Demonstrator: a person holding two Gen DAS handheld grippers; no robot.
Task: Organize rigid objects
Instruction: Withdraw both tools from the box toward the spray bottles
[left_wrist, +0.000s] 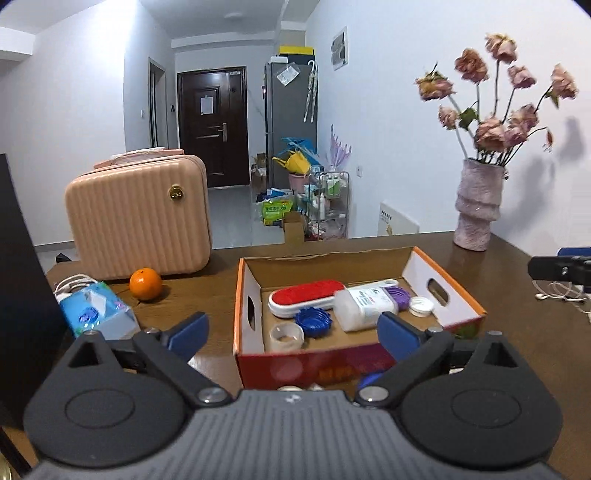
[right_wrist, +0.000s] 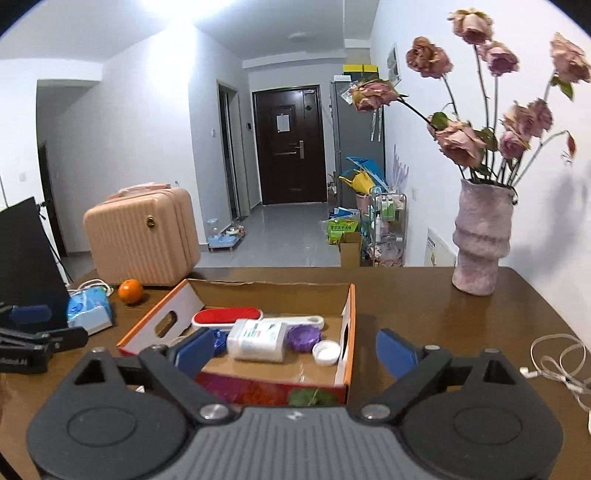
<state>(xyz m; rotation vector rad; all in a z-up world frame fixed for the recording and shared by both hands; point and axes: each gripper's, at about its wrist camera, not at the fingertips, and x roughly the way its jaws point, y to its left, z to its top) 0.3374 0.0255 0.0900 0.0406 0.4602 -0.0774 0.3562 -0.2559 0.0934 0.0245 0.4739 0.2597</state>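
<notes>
Both claws, left claw (left_wrist: 293, 334) and right claw (right_wrist: 295, 350), hang wide open and empty before the cardboard box (left_wrist: 445, 291) at twelve o'clock. Inside, the white bottle (left_wrist: 360, 304) looks light, stiff and slick; grip its flat sides. Glossy wooden desk (right_wrist: 424, 306); hallway beyond.

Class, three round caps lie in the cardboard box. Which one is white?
The white cap in the box's near right corner, beside the purple cap; the blue cap lies on the bottle's other side.
</notes>
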